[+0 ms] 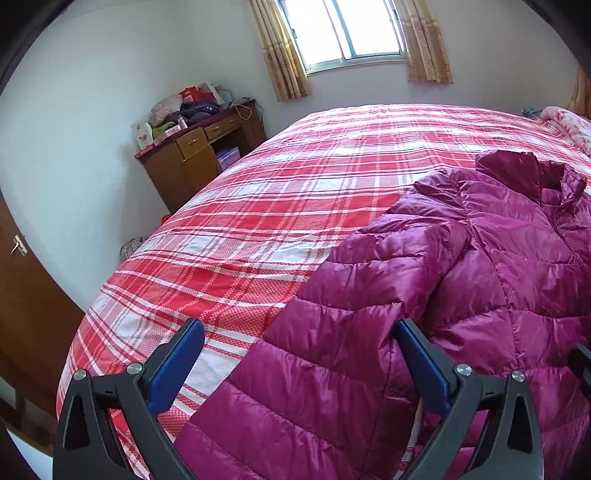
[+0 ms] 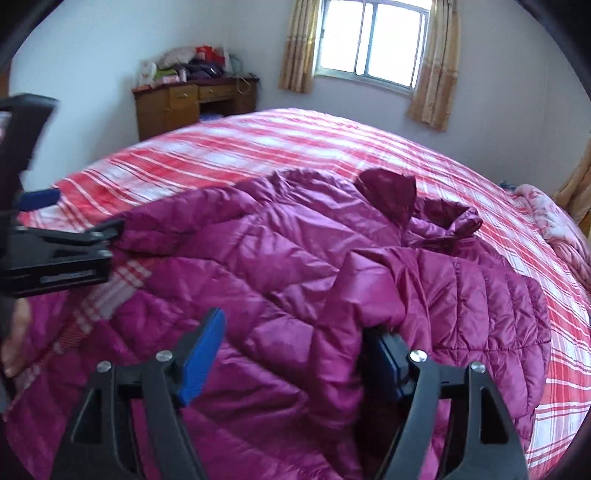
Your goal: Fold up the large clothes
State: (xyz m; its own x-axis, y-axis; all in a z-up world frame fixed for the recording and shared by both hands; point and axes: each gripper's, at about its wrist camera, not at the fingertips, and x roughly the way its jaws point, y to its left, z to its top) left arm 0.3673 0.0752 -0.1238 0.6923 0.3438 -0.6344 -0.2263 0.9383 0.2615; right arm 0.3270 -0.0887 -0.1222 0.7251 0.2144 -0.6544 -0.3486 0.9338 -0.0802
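The right gripper [image 2: 295, 354] had its blue-padded fingers [image 2: 201, 356] apart over a fold of the magenta quilted puffer jacket [image 2: 280, 258], its right pad partly hidden by fabric. The left gripper [image 1: 299, 363] also stood wide apart, straddling a sleeve, clamping nothing. The jacket lay spread on the red-and-white plaid bed [image 1: 258, 206], its lower hem cut off from sight.

Daylight pours through the window [image 1: 351, 29] at the top of both my views and blows out its panes. The left wrist view is sharp; the right wrist view smears, most at its left edge. Fisheye bending bows the bed [image 1: 258, 206], and dark vignette fills the corners. Shadows stay soft.
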